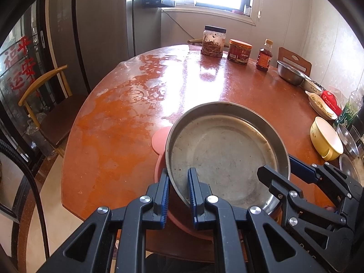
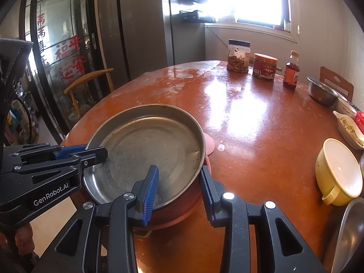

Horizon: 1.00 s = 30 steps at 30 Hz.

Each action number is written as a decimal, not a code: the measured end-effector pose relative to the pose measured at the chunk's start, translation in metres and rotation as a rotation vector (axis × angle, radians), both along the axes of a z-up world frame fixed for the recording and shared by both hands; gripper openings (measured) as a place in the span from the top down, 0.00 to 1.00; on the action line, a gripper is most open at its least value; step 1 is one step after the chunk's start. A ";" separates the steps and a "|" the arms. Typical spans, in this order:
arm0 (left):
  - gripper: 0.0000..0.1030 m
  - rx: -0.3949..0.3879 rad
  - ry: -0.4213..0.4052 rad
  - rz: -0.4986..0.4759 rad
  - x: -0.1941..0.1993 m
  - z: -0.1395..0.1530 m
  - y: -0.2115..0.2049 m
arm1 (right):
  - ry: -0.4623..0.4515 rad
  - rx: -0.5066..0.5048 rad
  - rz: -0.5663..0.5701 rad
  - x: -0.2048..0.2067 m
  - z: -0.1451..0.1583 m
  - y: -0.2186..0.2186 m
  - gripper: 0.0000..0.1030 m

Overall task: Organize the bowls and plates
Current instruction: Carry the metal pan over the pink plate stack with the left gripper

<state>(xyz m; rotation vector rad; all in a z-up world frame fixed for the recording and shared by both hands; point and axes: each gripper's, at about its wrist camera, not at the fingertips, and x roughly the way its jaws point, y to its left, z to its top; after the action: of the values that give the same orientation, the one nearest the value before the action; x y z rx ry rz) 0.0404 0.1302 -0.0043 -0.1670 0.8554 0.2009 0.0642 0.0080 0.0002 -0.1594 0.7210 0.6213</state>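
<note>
A wide steel plate (image 1: 227, 150) sits on a pink plate (image 1: 160, 138) near the front edge of the round red-brown table (image 1: 127, 104). My left gripper (image 1: 178, 195) straddles the steel plate's left rim with a gap between fingers and rim, so it is open. My right gripper (image 2: 178, 191) straddles the right rim (image 2: 200, 159) of the steel plate (image 2: 145, 154), one finger inside and one outside, also open. Each gripper shows in the other's view: the right gripper (image 1: 279, 168) and the left gripper (image 2: 82, 153). The pink plate (image 2: 209, 145) peeks out beneath.
A yellow bowl (image 1: 326, 138) with a handle, a steel bowl (image 1: 290, 72), a dish of scraps (image 1: 319, 104), several small steel cups and a green bottle (image 1: 350, 109) stand at the right. Two jars (image 1: 213, 42) and a sauce bottle (image 1: 264, 56) stand at the back. A chair (image 1: 47, 111) stands to the left.
</note>
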 end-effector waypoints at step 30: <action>0.74 0.003 -0.029 -0.005 -0.001 0.007 -0.004 | -0.005 0.074 -0.053 -0.001 0.013 -0.020 0.42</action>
<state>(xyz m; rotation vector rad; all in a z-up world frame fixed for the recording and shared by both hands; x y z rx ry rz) 0.0392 0.1266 0.0031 -0.1648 0.8265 0.1945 0.0628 -0.0120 0.0133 -0.0725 0.6946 0.5957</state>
